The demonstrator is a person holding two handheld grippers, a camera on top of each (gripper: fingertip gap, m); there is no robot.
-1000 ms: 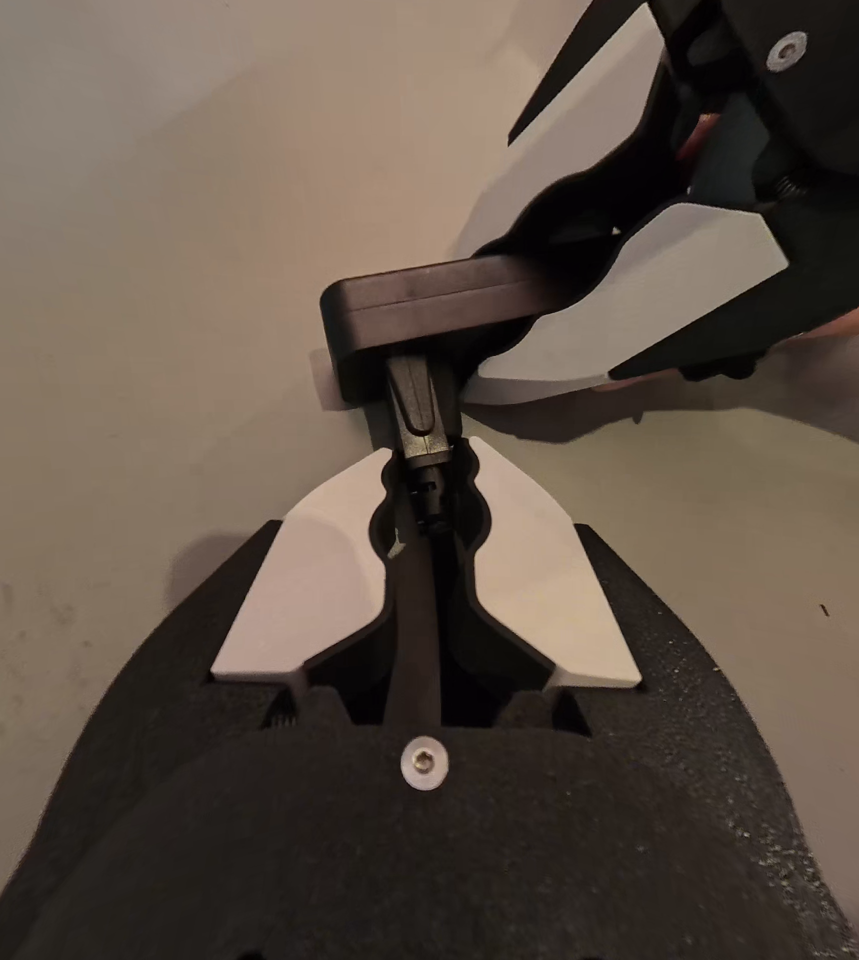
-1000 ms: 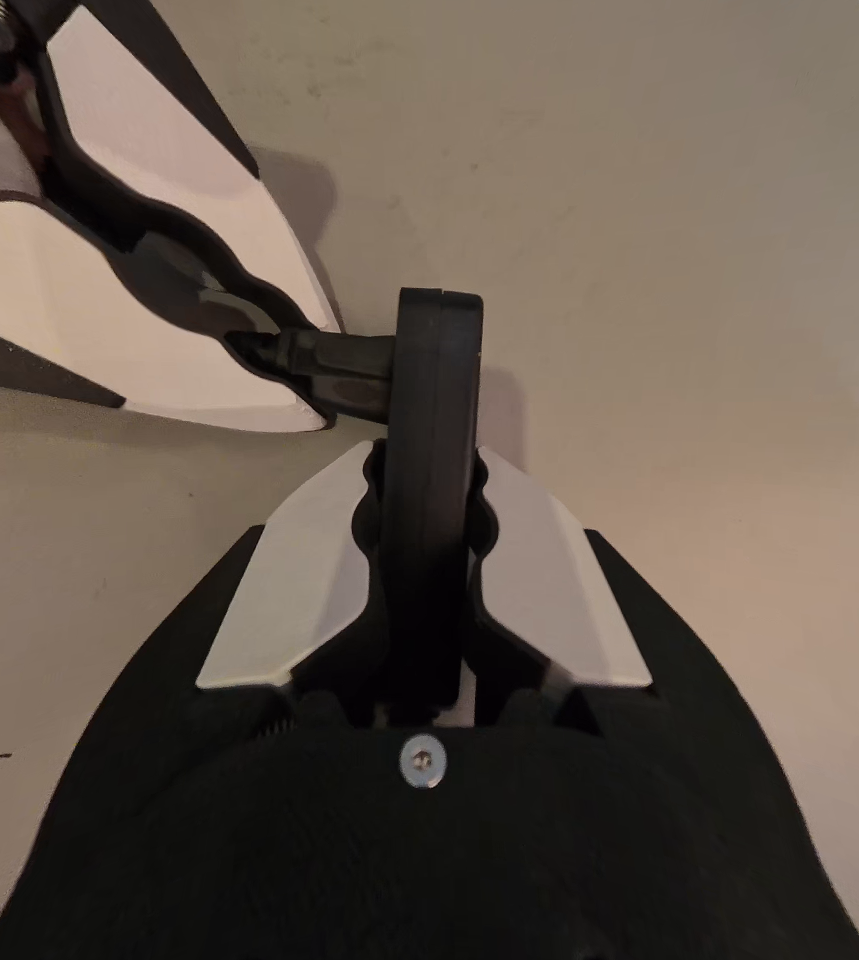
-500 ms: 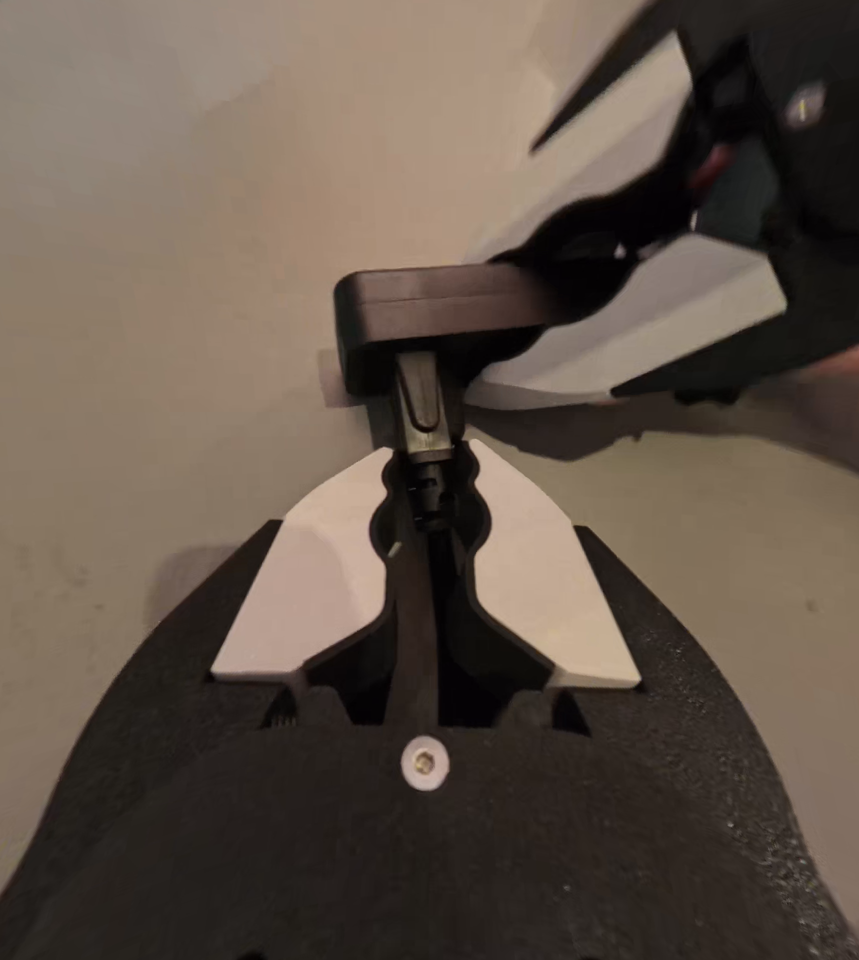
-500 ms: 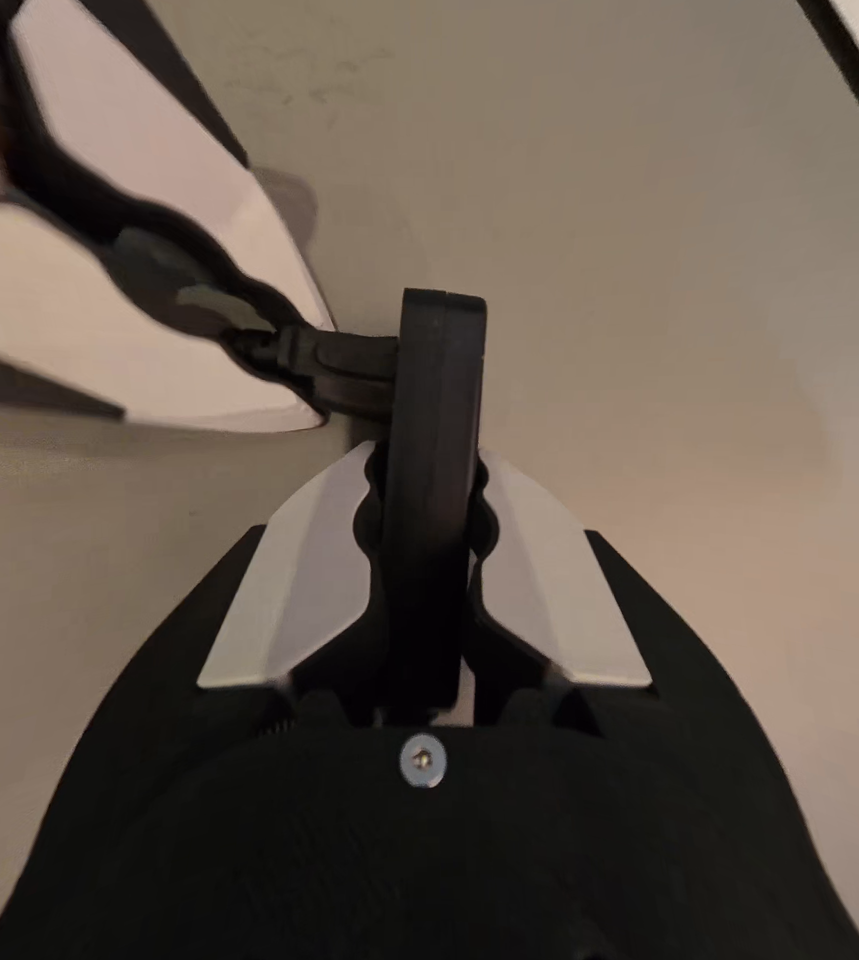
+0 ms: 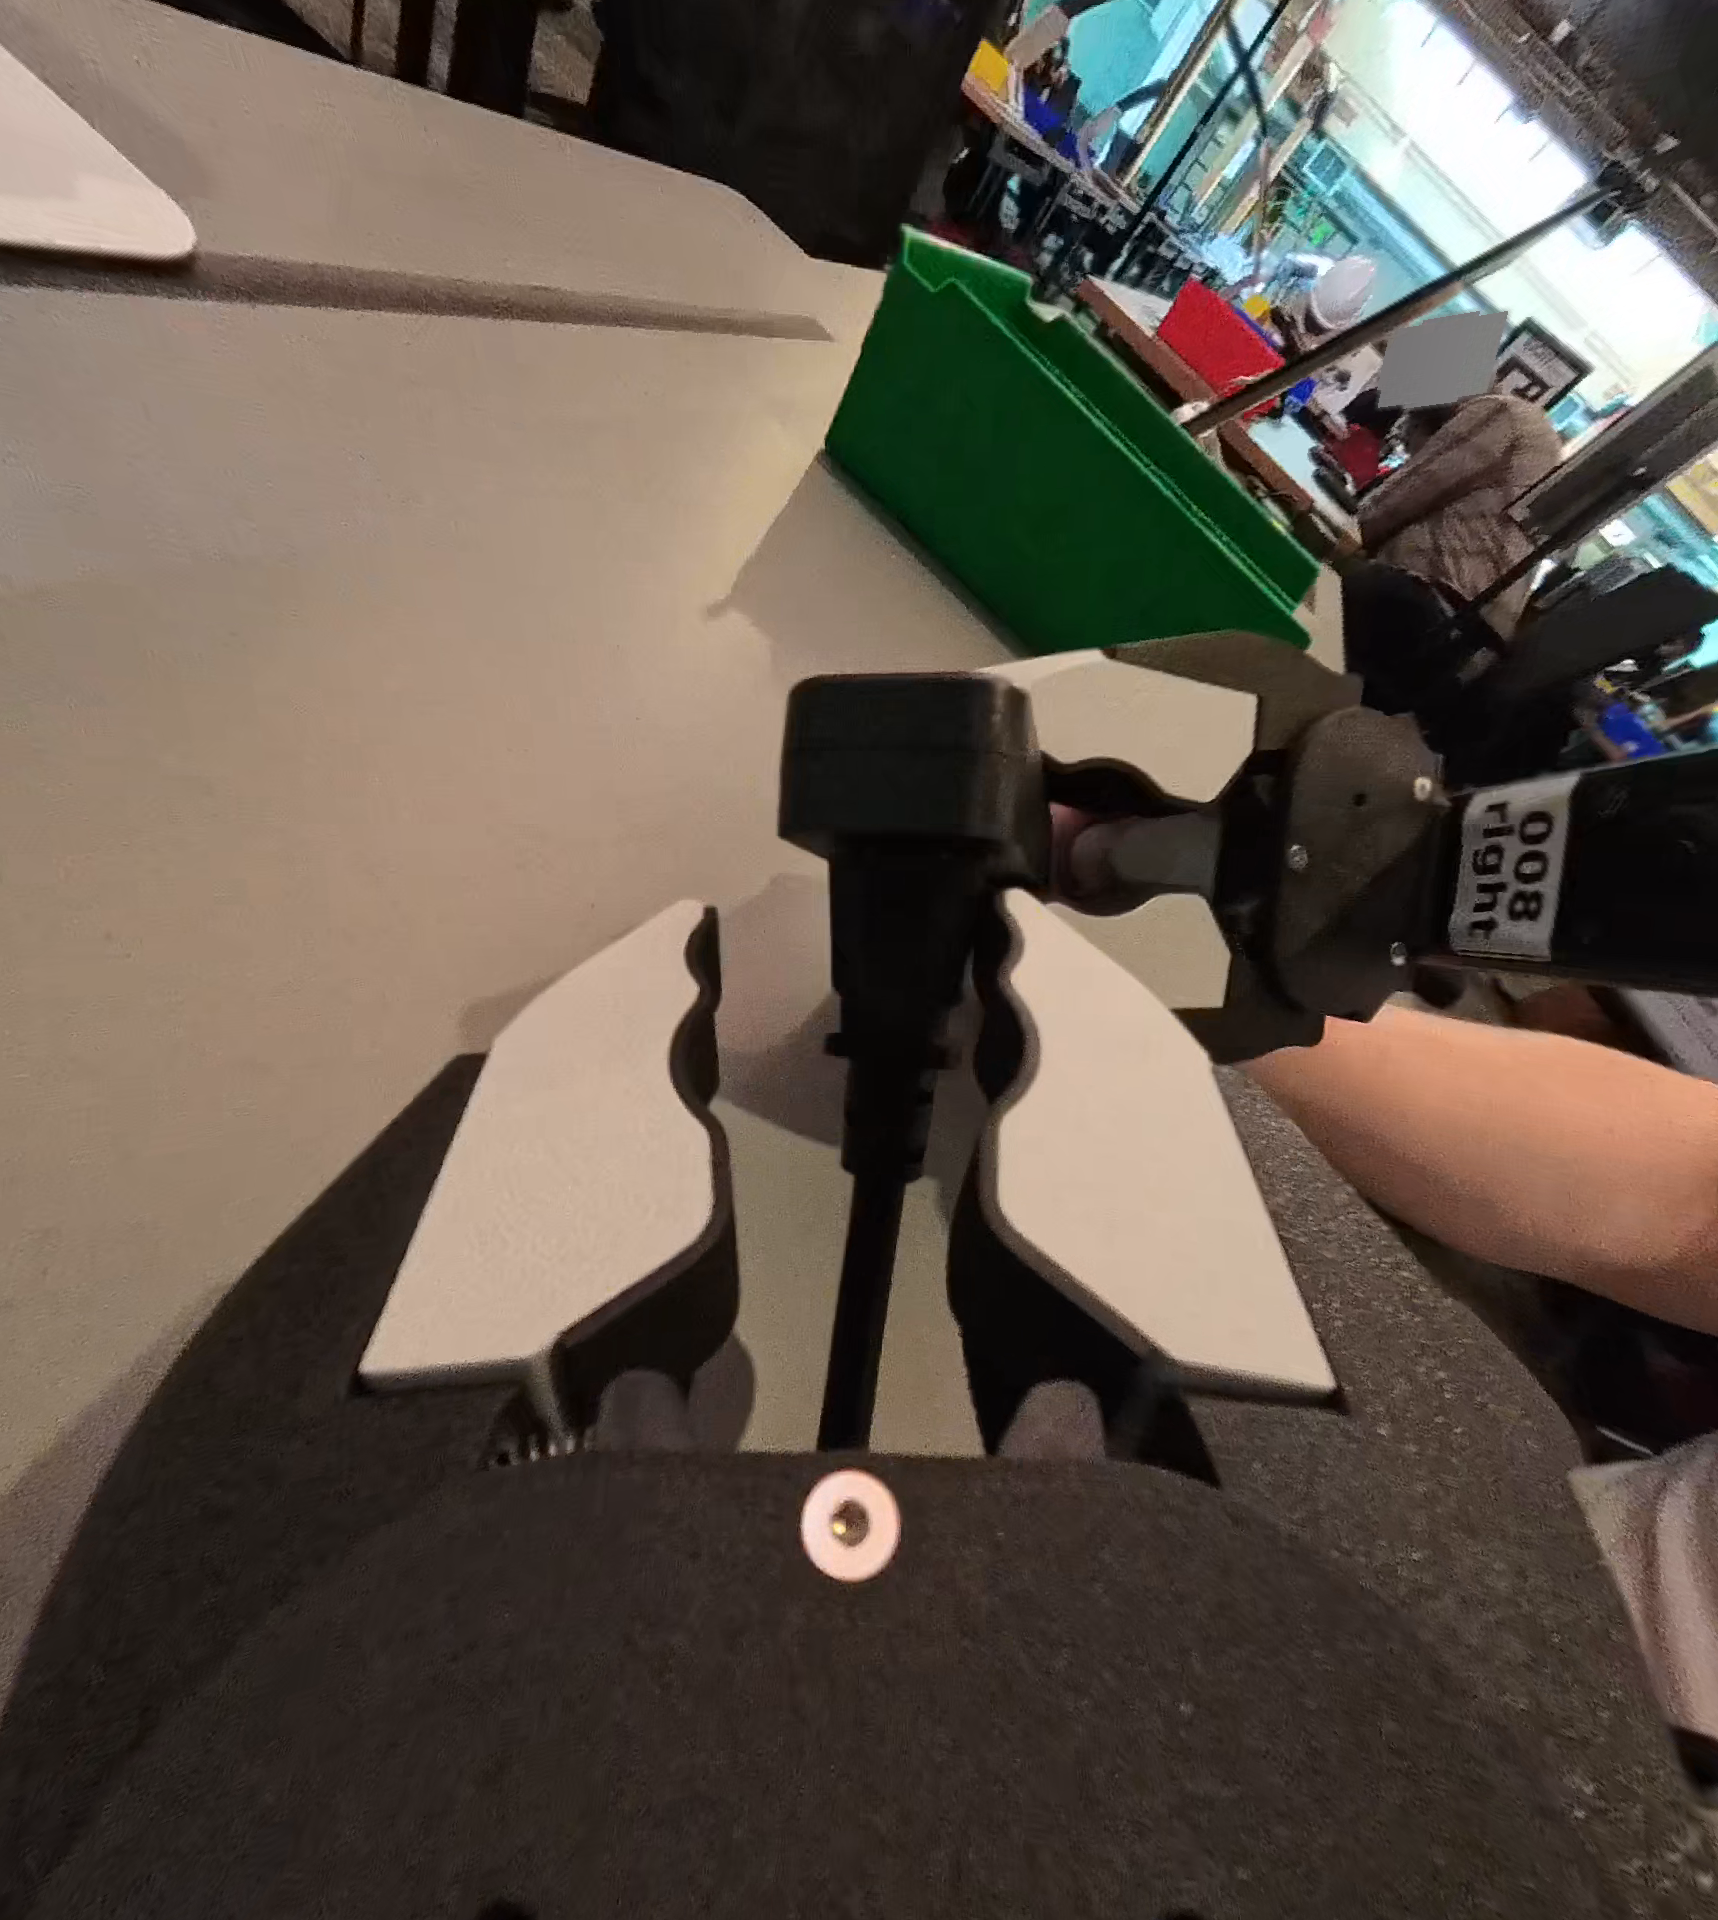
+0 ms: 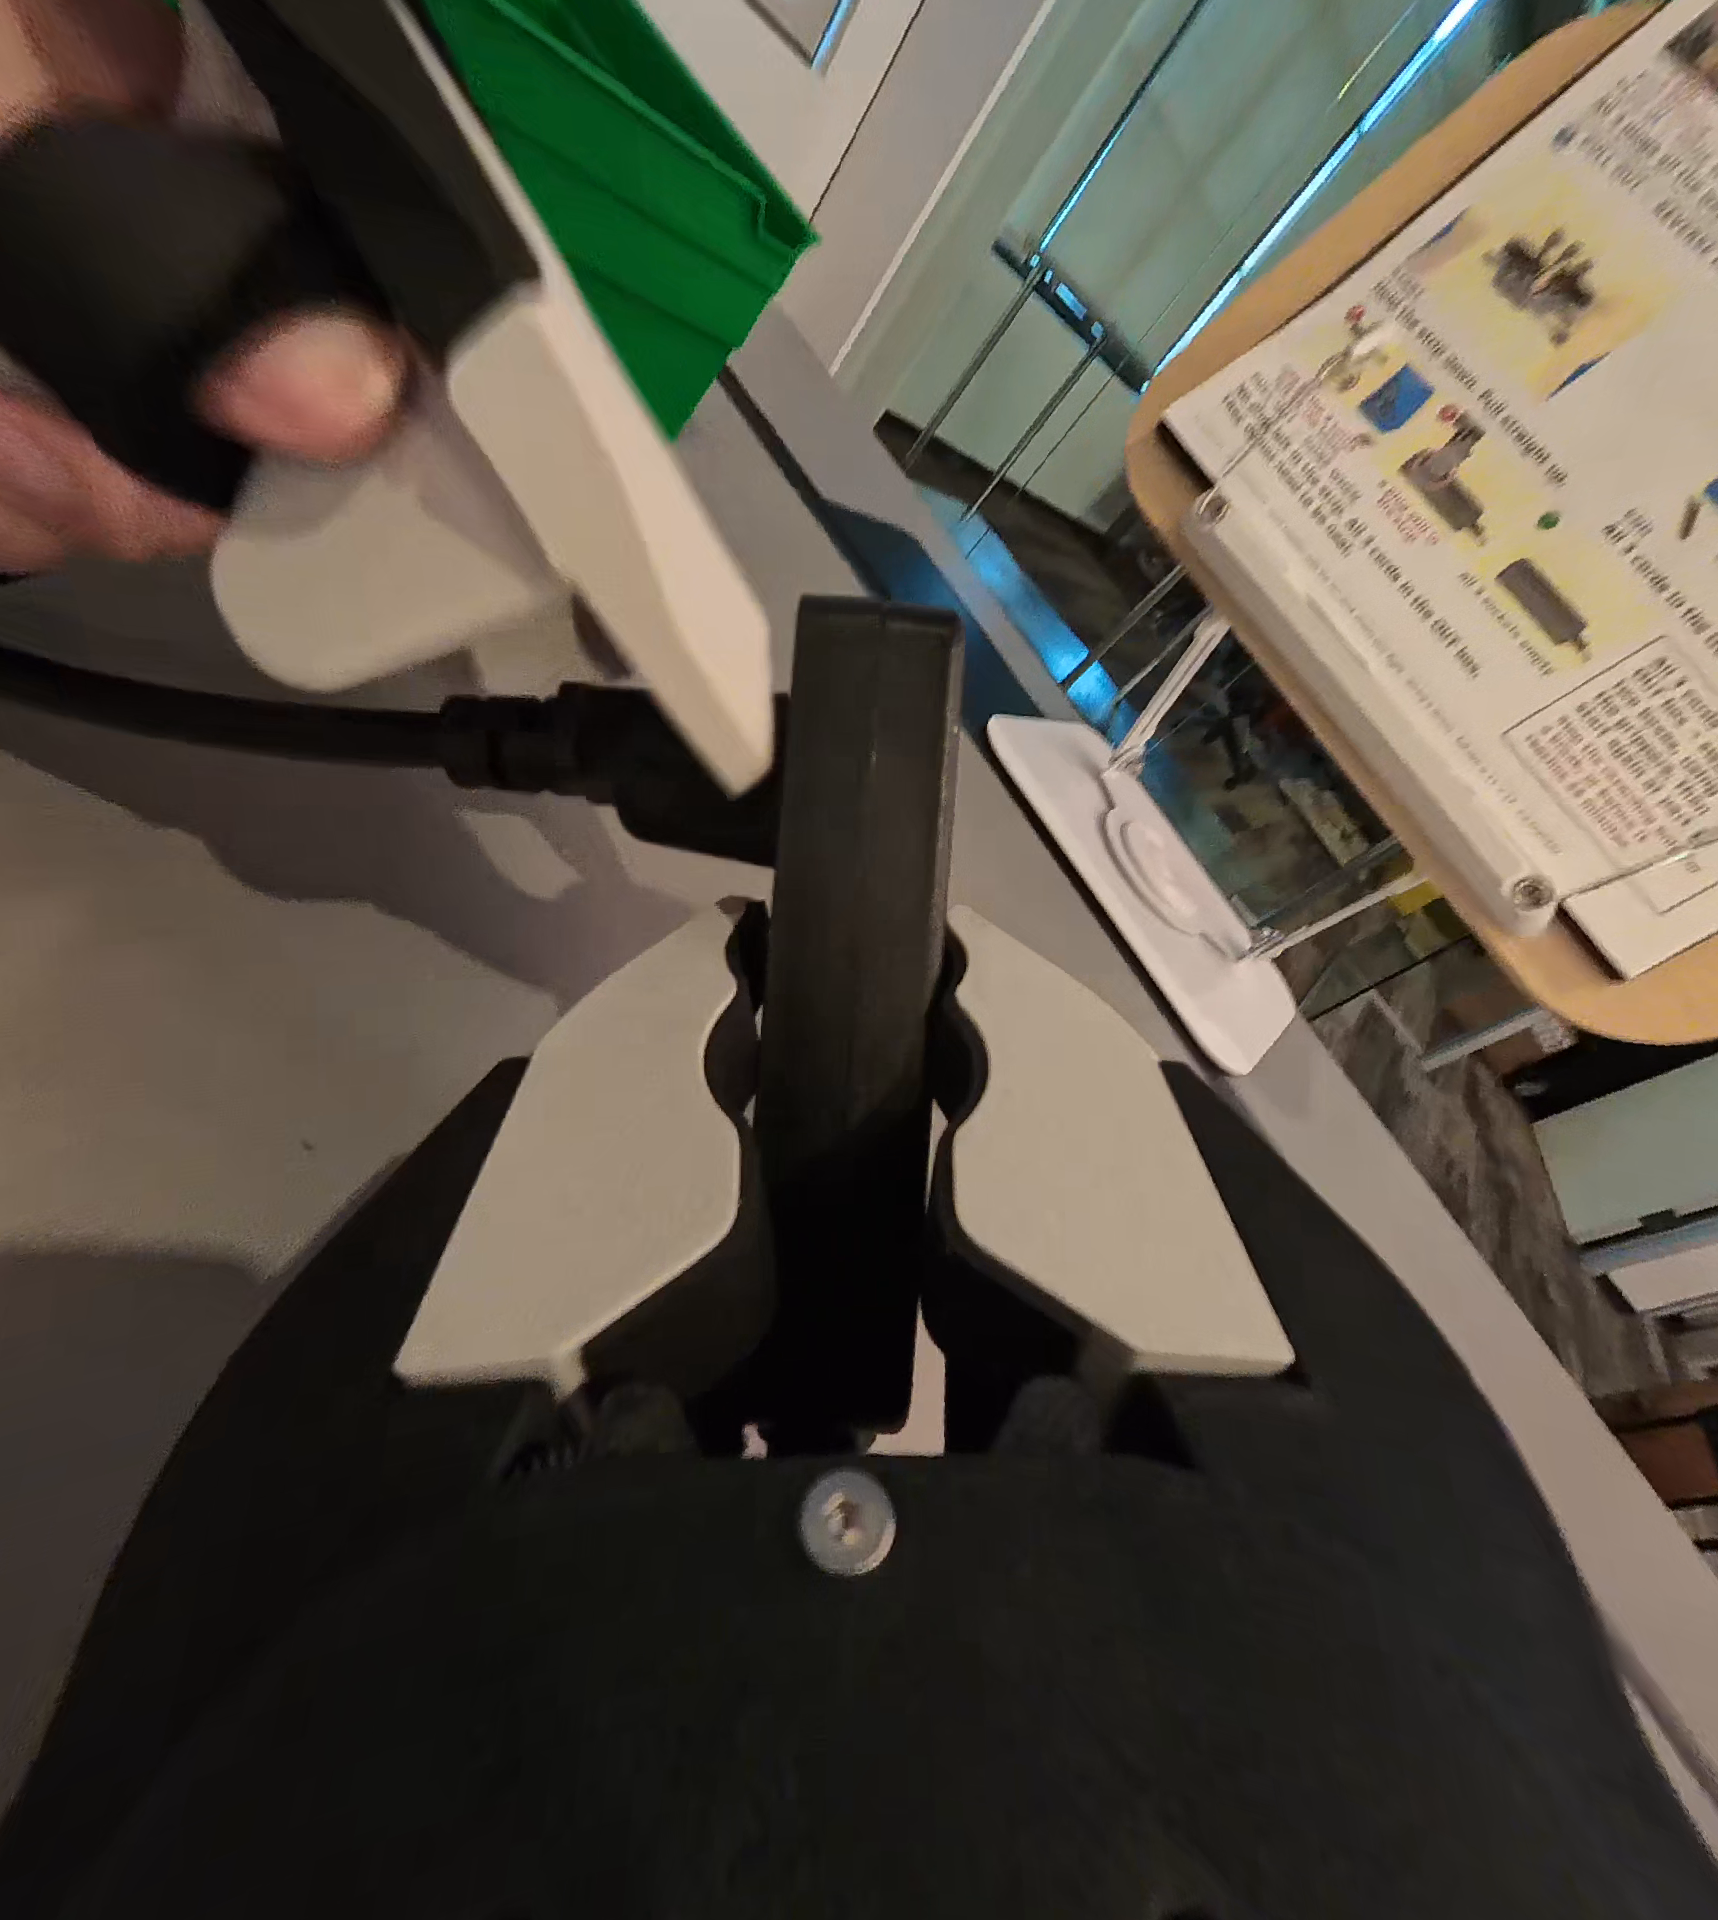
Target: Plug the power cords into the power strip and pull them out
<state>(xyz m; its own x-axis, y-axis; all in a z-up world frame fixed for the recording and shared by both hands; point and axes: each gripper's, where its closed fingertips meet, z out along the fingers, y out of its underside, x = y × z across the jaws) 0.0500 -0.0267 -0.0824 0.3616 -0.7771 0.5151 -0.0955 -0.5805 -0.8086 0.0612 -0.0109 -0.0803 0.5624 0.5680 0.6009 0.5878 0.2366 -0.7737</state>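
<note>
black on black: right claw clamps the power strip edge-up above the grey counter; left claw gapes wide around the plugged-in power cord, right finger perhaps touching; green bin beyond.

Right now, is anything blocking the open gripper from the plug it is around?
Nothing visible does. The left gripper is open around the plug, which sits in the power strip that the right gripper clamps.
</note>
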